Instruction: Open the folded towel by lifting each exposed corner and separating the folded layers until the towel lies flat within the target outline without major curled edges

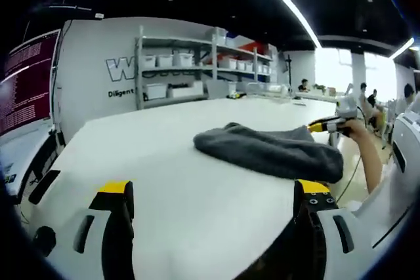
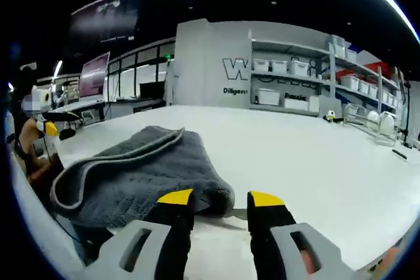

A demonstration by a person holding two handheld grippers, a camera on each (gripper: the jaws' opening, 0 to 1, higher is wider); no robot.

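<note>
Two grippers are in our hands, and both stand with their jaws apart, holding nothing. In the left gripper view, our left gripper (image 1: pixel 216 195) has its yellow-tipped jaws spread wide over bare white table (image 1: pixel 164 162). Just beyond them the grey towel (image 1: pixel 269 152) lies folded on the table toward its right edge. Past the towel, our right gripper (image 1: pixel 331 124) comes in from the right, with a hand (image 1: pixel 357 129) behind it; we cannot tell from here whether it touches the towel.

In the right gripper view, the right gripper (image 2: pixel 220 198) has its jaws parted by a narrow gap, with the towel (image 2: pixel 141 168) just ahead and to the left, its rounded fold nearest the left jaw. We cannot tell whether that jaw touches the cloth. The layers of the towel are stacked, with a hemmed edge running along the left side.

Farther off, past the table, shelves (image 1: pixel 197 70) stand against a white wall and carry white bins (image 1: pixel 157 90); what the bins hold is too small to tell. A monitor (image 2: pixel 95 73) shows at far left.
</note>
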